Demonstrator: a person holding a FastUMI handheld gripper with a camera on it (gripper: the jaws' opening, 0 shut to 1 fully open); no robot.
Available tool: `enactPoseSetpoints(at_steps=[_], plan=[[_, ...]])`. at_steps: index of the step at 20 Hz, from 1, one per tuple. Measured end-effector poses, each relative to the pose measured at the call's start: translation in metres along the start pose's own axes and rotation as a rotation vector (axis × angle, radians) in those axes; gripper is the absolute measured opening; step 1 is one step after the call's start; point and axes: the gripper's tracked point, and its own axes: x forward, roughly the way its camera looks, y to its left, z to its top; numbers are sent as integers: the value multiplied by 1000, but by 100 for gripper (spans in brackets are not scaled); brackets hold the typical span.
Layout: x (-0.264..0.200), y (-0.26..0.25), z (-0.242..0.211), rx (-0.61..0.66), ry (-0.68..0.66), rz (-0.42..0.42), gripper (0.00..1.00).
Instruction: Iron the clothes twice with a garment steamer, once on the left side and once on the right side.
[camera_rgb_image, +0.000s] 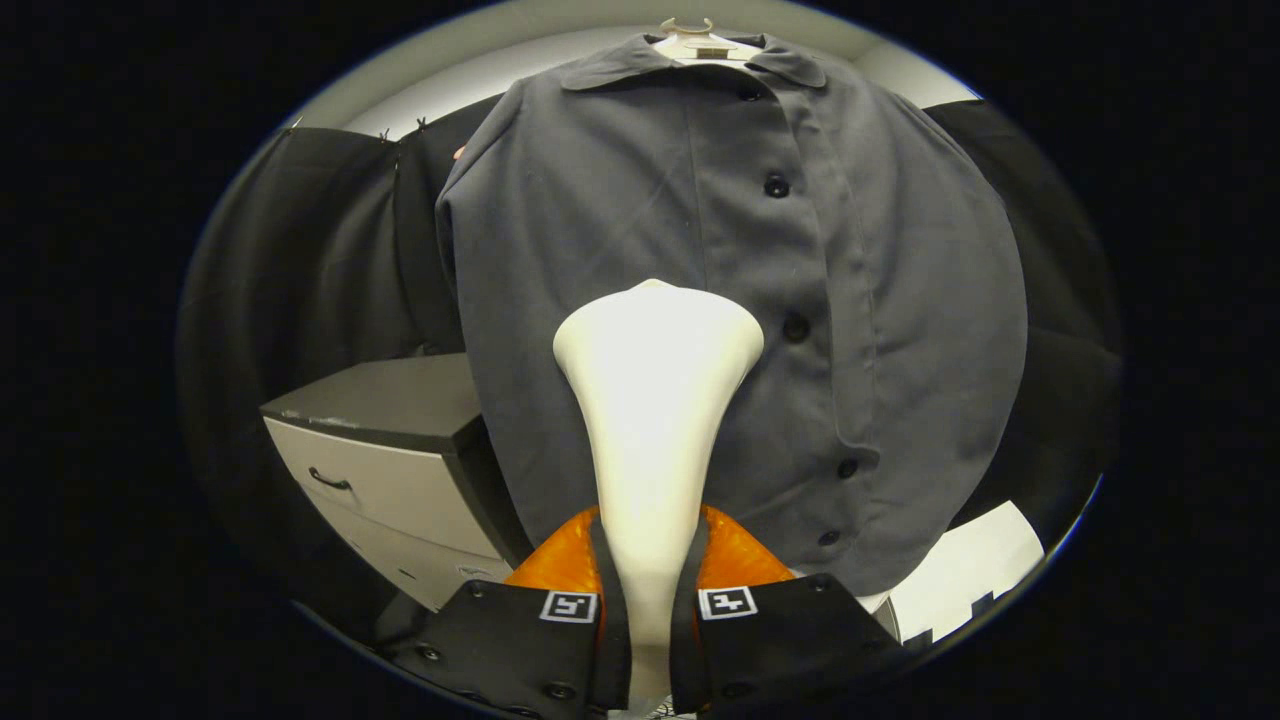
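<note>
Looking along the gripper (650, 600), its two fingers are closed on the narrow neck of a white garment steamer (655, 400), one finger pressing on each side, so the steamer is held firmly and stands up ahead of them with its broad head spread toward the cloth. That head sits against, or just in front of, a grey buttoned shirt (620, 220) that hangs from a hanger (690, 35) at the far top; I cannot tell whether it truly touches the fabric. The head lies left of the button placket (775, 185), about midway down the left panel. To the near left, beside the shirt's hem, stands a drawer cabinet (390, 470). From here I would worry most about the head drifting right onto the buttons and snagging, or the loose shirt swinging away on its hanger under pressure so the pass misses. Lingering in one spot could also over-wet the cloth.
</note>
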Motion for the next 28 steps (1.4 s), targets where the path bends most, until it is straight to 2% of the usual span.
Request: enactPoseSetpoints(at_steps=[12,16,19,23,28], plan=[[1,-10,-122,6,124,7,23],[-2,-8,-148,-4,165,29,23],[-13,-11,-140,11,165,45,23],[-42,-28,-98,51,104,41,23],[-96,-42,-42,37,45,49,23]])
